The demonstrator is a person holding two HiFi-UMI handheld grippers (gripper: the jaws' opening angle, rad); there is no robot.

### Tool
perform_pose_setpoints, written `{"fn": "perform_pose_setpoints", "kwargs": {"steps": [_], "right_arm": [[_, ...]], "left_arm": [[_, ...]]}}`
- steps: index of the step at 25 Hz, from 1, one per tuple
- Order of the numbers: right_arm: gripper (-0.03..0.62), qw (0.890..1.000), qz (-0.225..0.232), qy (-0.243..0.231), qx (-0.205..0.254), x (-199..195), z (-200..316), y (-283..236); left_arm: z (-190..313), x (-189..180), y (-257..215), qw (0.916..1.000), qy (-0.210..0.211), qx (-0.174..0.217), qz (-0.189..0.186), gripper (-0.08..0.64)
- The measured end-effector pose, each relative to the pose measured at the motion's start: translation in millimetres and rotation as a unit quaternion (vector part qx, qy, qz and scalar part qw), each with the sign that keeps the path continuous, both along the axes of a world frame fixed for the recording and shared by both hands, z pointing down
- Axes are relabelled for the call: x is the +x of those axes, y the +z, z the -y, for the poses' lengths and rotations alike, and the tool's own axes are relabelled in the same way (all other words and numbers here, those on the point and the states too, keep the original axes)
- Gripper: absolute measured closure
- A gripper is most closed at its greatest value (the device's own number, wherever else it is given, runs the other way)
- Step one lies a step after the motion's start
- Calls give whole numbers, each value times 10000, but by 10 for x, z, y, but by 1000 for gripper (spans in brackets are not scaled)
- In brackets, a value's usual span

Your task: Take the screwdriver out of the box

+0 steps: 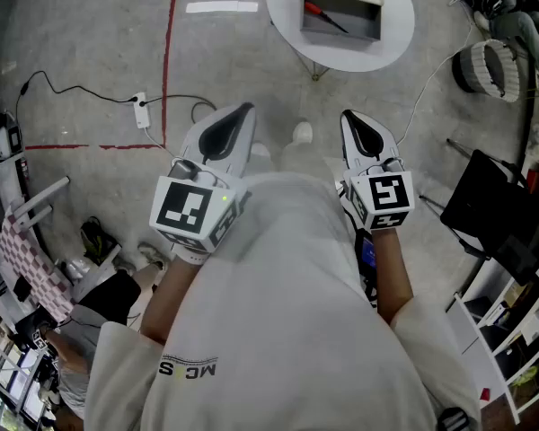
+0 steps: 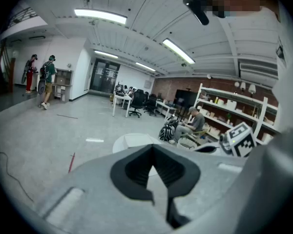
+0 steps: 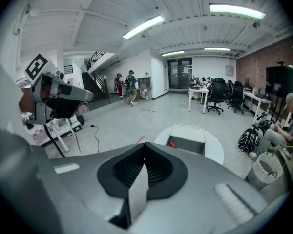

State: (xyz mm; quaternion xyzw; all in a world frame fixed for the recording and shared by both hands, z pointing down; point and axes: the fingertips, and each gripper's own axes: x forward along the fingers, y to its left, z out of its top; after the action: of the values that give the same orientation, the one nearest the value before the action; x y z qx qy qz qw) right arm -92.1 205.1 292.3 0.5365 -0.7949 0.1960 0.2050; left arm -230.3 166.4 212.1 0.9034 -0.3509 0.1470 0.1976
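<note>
Two grey tongs, your left gripper (image 1: pixel 240 115) and right gripper (image 1: pixel 352 119), are both closed on nothing. At twelve o'clock, well ahead, a red-handled screwdriver (image 1: pixel 326 18) lies in an open grey box (image 1: pixel 364 18) on a round white table (image 1: pixel 292 36). Likely light and stiff; pinch its handle.

The right gripper (image 3: pixel 145 147) filled the lower frame, its jaws closed tip to tip with nothing between them. Just above its tips, right of centre, a round white table (image 3: pixel 214 149) carried an open box (image 3: pixel 188 135). A red screwdriver (image 3: pixel 171 144) handle showed at the box's left end.
</note>
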Motion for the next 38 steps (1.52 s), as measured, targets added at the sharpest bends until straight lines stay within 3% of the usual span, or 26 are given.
{"fn": "perform_pose_setpoints", "kwargs": {"steps": [9,12,19,24,31,38], "right_arm": [[591,9988,403,151,218,788,100,-330],[591,9988,372,1,334,994,54,-345],[591,9950,849,-243,468,1344,-36,-318],[591,9947,903,-204,458,1509,36,-256],[591,9954,847,-264,353,1491,570,-96],[591,9985,436,-322,-50,1429,1575,201]], "left_arm": [[-104,889,-177,9999,-33,122,-15,560],[-116,1153,-177,9998,-48,194,-27,560],[-260,1671,2,10000,6,94,30,560],[-261,1864,32,9997,135,-26,186,560],[301,1926,202,9996,172,-204,118,560],[1407,1947,274,9987,366,-356,-91,560]]}}
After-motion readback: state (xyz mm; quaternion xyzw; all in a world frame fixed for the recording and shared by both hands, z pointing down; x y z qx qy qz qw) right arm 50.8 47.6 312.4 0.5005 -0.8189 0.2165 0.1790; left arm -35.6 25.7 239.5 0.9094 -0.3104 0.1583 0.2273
